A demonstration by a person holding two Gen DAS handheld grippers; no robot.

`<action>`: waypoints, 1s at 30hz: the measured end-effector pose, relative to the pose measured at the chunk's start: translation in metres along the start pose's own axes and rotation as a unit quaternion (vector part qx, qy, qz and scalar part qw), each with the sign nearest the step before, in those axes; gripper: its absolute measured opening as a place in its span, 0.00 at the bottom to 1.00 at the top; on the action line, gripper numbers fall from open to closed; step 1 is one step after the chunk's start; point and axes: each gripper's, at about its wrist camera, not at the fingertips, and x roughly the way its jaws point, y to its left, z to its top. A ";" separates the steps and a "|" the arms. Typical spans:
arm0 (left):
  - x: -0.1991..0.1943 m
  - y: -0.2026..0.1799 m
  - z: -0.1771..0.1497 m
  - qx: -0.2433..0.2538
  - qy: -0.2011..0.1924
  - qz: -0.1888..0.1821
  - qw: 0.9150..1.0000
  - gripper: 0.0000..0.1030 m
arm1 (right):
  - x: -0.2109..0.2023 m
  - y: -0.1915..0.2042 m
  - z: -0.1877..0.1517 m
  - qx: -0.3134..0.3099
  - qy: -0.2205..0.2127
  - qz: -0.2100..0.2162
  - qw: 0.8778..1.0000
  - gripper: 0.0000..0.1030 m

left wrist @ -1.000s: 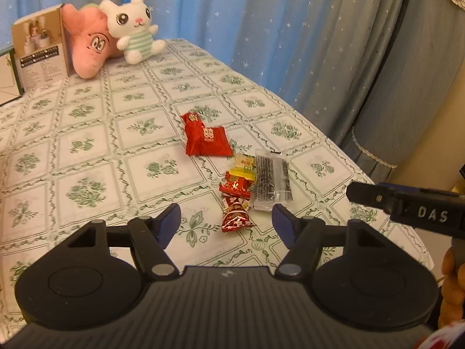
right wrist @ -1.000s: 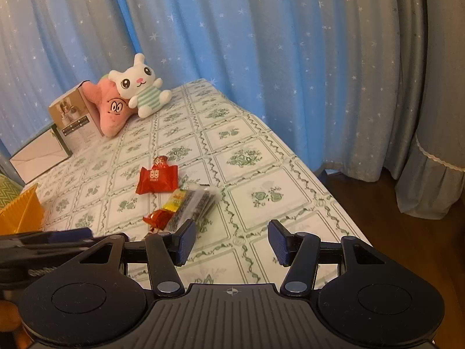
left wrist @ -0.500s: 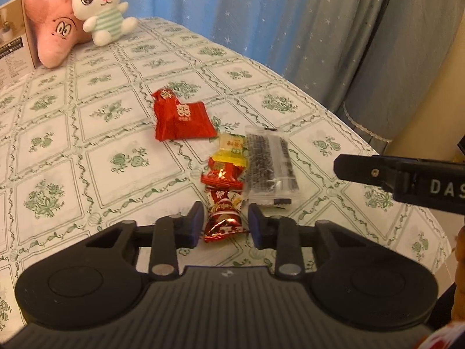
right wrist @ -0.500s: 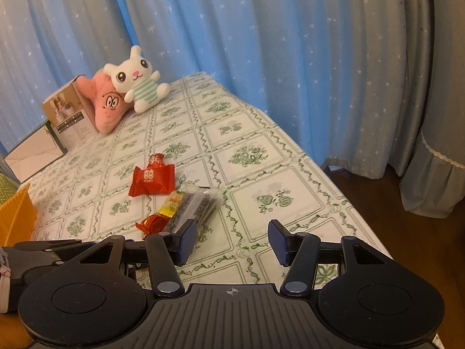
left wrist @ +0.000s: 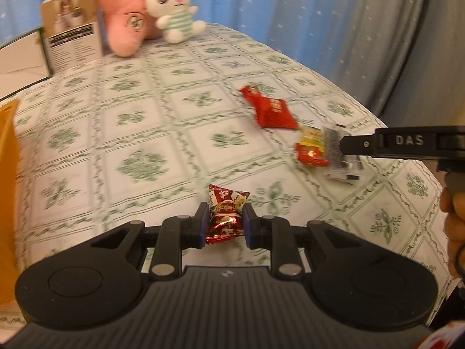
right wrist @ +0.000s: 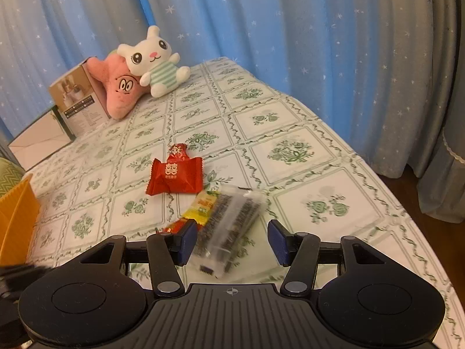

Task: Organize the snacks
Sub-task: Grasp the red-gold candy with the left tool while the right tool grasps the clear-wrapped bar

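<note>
Two grippers over table [left wrist: 151,133]. Left gripper [left wrist: 223,224] jaws closing, pads pinching red foil candy [left wrist: 226,213] – slick wrapper may slip. Right gripper [right wrist: 231,240] jaws half-open, empty, above clear seed packet [right wrist: 232,226] – overlapping yellow snack [right wrist: 203,208] may drag along.

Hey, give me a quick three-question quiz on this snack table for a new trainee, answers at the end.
1. True or false: the left gripper grips a red foil candy.
2. Which snack lies between the right gripper's open fingers? A) clear packet of dark snacks B) red square packet C) plush bunny
3. Fill in: the orange container sits at the table's ____ edge in the right wrist view.

Key: 1 true; 2 A; 3 left.
</note>
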 end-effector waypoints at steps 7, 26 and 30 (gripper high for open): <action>-0.006 0.007 -0.003 -0.001 -0.009 0.003 1.000 0.21 | 0.027 0.017 0.000 -0.033 0.010 -0.035 0.999 0.53; -0.015 0.003 -0.021 0.020 -0.007 0.000 1.000 0.26 | -0.012 0.041 -0.055 -0.122 0.030 -0.025 0.992 0.39; -0.012 0.002 -0.022 0.034 -0.004 0.007 0.999 0.26 | -0.011 0.042 -0.056 -0.128 0.027 -0.029 0.991 0.40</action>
